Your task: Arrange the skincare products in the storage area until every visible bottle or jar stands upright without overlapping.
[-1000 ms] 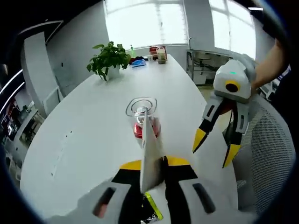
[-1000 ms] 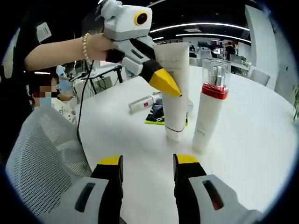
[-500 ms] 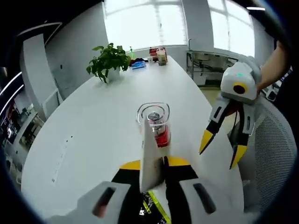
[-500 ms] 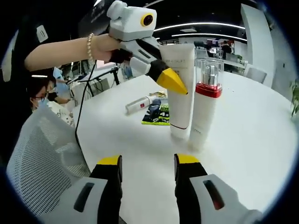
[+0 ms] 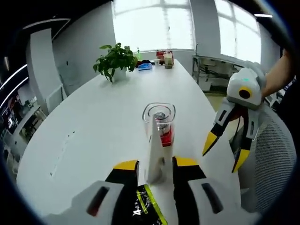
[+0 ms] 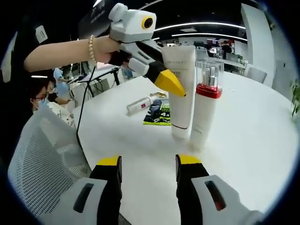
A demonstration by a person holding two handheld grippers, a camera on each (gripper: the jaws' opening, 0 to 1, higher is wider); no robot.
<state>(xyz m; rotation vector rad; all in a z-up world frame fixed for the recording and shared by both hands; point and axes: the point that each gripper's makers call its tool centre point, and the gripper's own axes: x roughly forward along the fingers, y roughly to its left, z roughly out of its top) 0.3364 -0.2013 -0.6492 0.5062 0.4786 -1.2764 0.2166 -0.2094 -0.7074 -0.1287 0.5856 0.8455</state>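
Observation:
A white tube (image 6: 181, 93) stands upright on the white table (image 6: 253, 140). Close beside it stands a white pump bottle (image 6: 204, 110) with a red band and a clear cap. In the left gripper view the tube (image 5: 154, 157) rises edge-on between the jaws of my left gripper (image 5: 155, 164), which is open with a small gap on each side. The pump bottle (image 5: 160, 125) is just behind it. The left gripper (image 6: 171, 84) reaches the tube's top from the upper left. My right gripper (image 6: 149, 161) is open and holds nothing, a short way in front of both bottles. It also hangs open (image 5: 225, 152) off the table's right edge.
A small white tube (image 6: 140, 104) lies flat beside a green-and-black packet (image 6: 159, 112) behind the bottles. A potted plant (image 5: 115, 58) and small items (image 5: 161, 56) sit at the table's far end. A mesh chair (image 6: 42, 159) stands at the table edge, with a seated person beyond it.
My left gripper's jaws have parted and let go of the white tube, which now stands on the table beside the pump bottle. The right gripper has barely moved.

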